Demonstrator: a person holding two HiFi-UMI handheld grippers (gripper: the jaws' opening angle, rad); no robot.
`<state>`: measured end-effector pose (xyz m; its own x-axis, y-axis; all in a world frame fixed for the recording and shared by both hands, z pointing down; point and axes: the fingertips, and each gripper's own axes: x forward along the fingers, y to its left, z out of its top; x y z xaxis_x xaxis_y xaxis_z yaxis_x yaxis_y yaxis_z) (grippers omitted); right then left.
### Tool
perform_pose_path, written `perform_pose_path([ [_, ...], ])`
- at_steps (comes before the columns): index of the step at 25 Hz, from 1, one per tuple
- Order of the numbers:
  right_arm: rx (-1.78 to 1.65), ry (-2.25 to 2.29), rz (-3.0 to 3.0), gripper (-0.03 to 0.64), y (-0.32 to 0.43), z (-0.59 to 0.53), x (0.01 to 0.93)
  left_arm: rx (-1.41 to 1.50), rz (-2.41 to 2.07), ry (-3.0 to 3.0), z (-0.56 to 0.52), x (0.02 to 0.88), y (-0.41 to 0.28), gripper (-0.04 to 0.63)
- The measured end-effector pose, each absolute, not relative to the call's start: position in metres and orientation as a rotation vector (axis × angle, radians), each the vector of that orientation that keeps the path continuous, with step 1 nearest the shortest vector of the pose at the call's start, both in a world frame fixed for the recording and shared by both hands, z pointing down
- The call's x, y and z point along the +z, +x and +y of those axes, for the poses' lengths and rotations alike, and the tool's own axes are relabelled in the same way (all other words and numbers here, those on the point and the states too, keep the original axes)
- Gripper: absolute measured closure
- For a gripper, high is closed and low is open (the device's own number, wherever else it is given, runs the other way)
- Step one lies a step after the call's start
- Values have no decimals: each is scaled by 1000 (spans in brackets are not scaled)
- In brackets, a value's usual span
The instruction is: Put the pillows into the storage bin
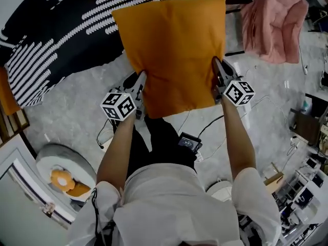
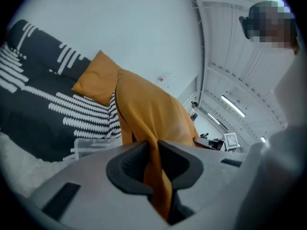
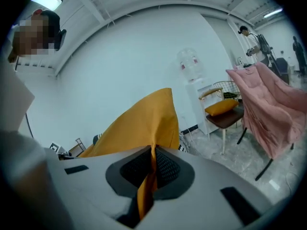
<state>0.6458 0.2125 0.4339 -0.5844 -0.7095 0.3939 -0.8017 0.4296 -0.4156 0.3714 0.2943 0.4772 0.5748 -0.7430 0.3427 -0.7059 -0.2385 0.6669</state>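
Observation:
A large orange pillow (image 1: 171, 50) hangs in the air in front of me, held by its two lower corners. My left gripper (image 1: 138, 88) is shut on the lower left corner, and orange fabric (image 2: 144, 119) is pinched between its pads. My right gripper (image 1: 217, 78) is shut on the lower right corner, where the fabric (image 3: 144, 128) runs up from its closed jaws. A second orange pillow (image 2: 97, 78) lies on the black-and-white striped bedding (image 1: 56, 35). A translucent plastic box (image 2: 91, 146) shows low beside the bedding.
A pink blanket (image 1: 274, 22) drapes over a chair at the upper right. Another orange cushion (image 3: 223, 107) sits on a small chair by a water dispenser (image 3: 189, 68). A round grey bed (image 1: 61, 170) and cables (image 1: 205, 132) lie on the floor near my feet.

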Motion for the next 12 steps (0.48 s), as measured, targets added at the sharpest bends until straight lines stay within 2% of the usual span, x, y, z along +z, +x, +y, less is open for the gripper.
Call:
perform_pose_path([
  [12,939,1229,-2364,584,653,190,619,29,-1110,1756,301,679,394,526],
])
